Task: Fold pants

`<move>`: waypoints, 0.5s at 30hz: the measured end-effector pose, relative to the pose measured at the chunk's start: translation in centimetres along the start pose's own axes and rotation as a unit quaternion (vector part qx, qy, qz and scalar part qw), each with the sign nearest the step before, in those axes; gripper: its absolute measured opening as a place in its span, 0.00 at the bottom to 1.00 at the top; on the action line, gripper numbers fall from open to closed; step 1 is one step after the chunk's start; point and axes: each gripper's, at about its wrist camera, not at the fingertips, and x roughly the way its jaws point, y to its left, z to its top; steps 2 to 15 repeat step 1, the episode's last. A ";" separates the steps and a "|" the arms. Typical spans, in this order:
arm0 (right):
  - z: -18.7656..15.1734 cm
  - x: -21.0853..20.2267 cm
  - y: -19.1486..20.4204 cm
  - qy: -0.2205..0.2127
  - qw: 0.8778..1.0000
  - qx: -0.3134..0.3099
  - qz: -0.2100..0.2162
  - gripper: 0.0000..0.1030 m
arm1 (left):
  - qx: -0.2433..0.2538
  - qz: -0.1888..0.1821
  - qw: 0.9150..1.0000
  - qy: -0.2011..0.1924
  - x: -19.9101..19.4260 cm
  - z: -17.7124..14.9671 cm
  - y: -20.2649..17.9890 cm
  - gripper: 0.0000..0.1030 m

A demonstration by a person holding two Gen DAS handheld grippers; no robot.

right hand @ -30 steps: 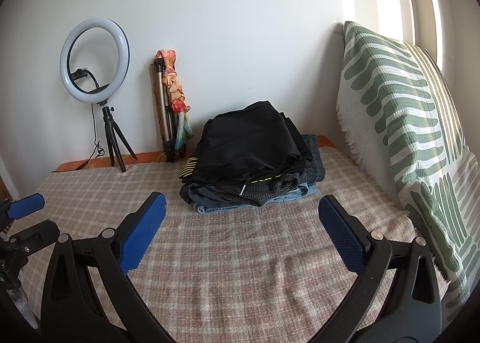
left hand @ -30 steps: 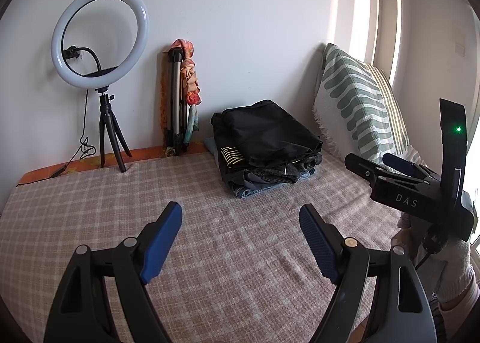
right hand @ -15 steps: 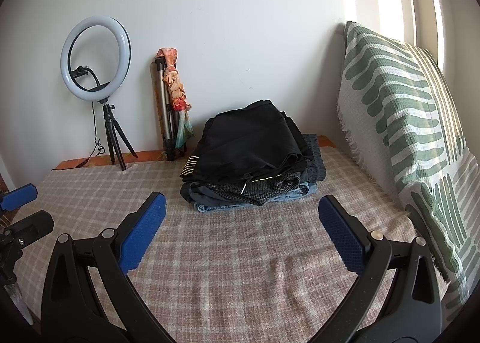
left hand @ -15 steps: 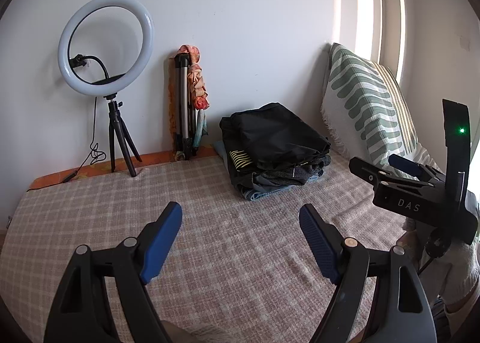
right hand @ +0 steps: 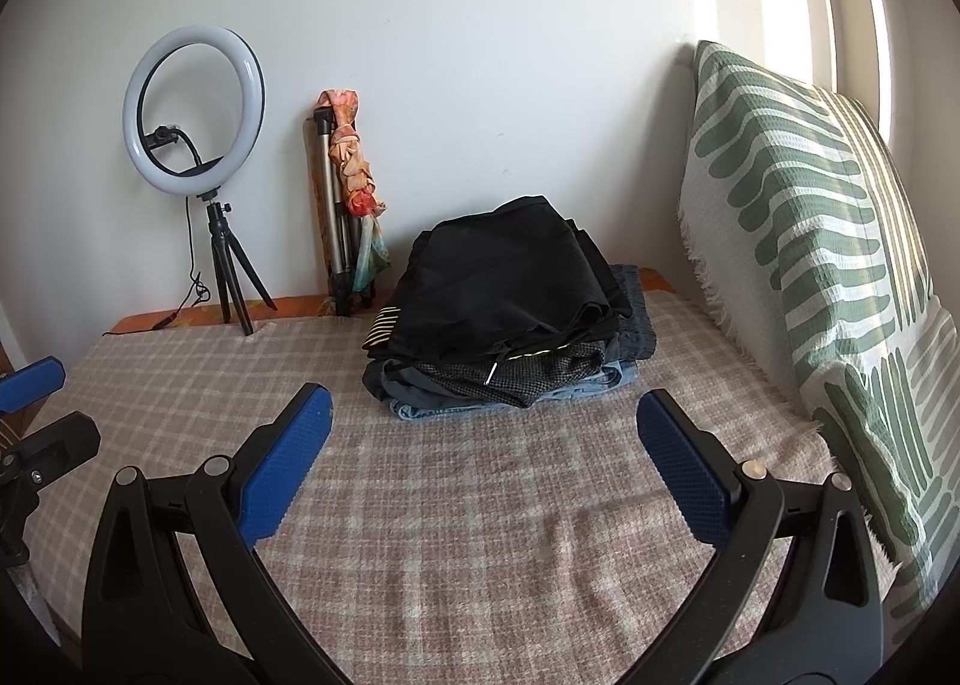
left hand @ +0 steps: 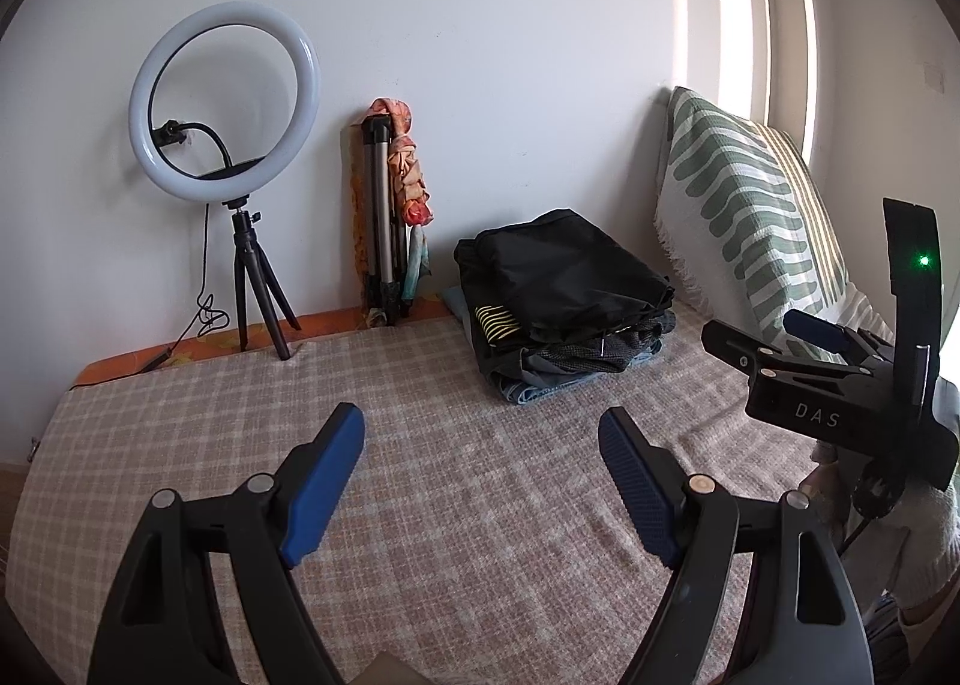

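Pants (right hand: pixel 510 289) sit folded in a stack at centre frame in my right view, on the checked blanket (right hand: pixel 480 535) near the back wall. My right gripper (right hand: pixel 483 451) hangs wide open and empty below the stack, apart from it. My left gripper (left hand: pixel 480 463) is likewise spread wide, holding nothing.

Ring light (left hand: pixel 223 103) on tripod, folded tripod (left hand: pixel 379 241) against wall; green-patterned pillow (right hand: pixel 804 241)

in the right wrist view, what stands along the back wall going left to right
ring light → folded tripod with an orange cloth on it → stack of folded clothes → green patterned cushion
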 end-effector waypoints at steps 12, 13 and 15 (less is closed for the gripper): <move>0.0 0.0 0.0 0.000 1.000 0.000 0.000 1.00 | 0.003 0.001 1.000 -0.002 0.0 0.0 -0.1 0.77; 0.0 0.0 0.0 0.000 1.000 0.000 0.000 1.00 | 0.003 0.001 1.000 -0.002 0.0 0.0 -0.1 0.77; 0.0 0.0 0.0 0.000 1.000 0.000 0.000 1.00 | 0.003 0.001 1.000 -0.002 0.0 0.0 -0.1 0.77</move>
